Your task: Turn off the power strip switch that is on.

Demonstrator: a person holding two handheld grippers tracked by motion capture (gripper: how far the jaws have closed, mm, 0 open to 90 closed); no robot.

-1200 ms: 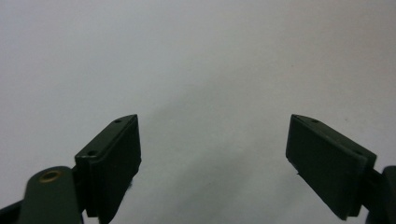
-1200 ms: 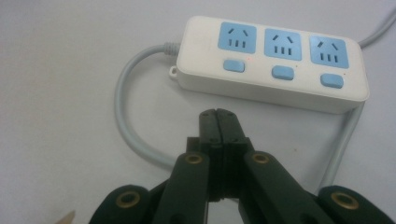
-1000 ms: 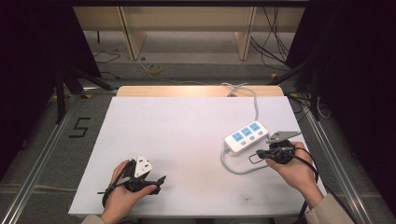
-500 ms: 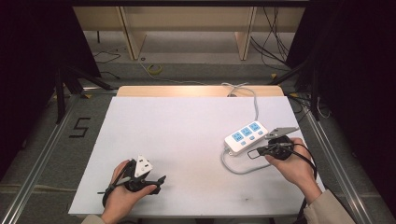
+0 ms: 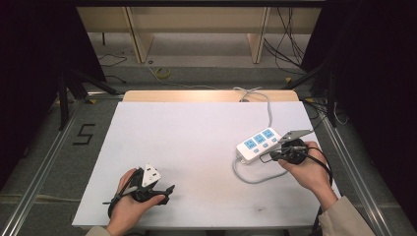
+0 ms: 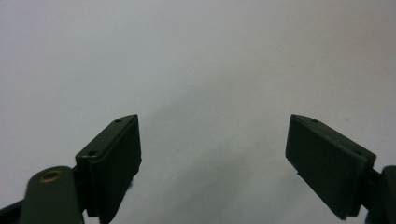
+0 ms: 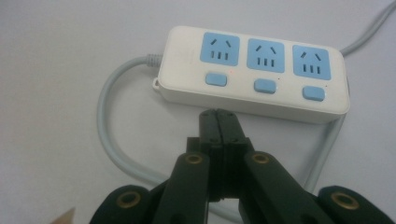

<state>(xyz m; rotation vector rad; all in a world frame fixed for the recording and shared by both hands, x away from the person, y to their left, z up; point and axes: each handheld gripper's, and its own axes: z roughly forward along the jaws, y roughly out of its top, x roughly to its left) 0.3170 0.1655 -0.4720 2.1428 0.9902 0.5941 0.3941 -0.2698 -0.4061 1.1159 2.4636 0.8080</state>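
Two hand-held grippers over a white table (image 5: pixel 196 142), power strip (image 5: pixel 257 143) at centre right of the high view.

Left gripper (image 6: pixel 212 163), lower left: jaws spread wide, holding nothing. Right gripper (image 7: pixel 218 123): jaws pressed together on nothing, tips just short of the strip's near edge, grey cable (image 7: pixel 109 144) looping beside.

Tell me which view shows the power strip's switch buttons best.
The right gripper view: the power strip is close, with three blue buttons under its sockets. The high view shows the strip small, its buttons barely distinct. The left gripper view faces bare table.
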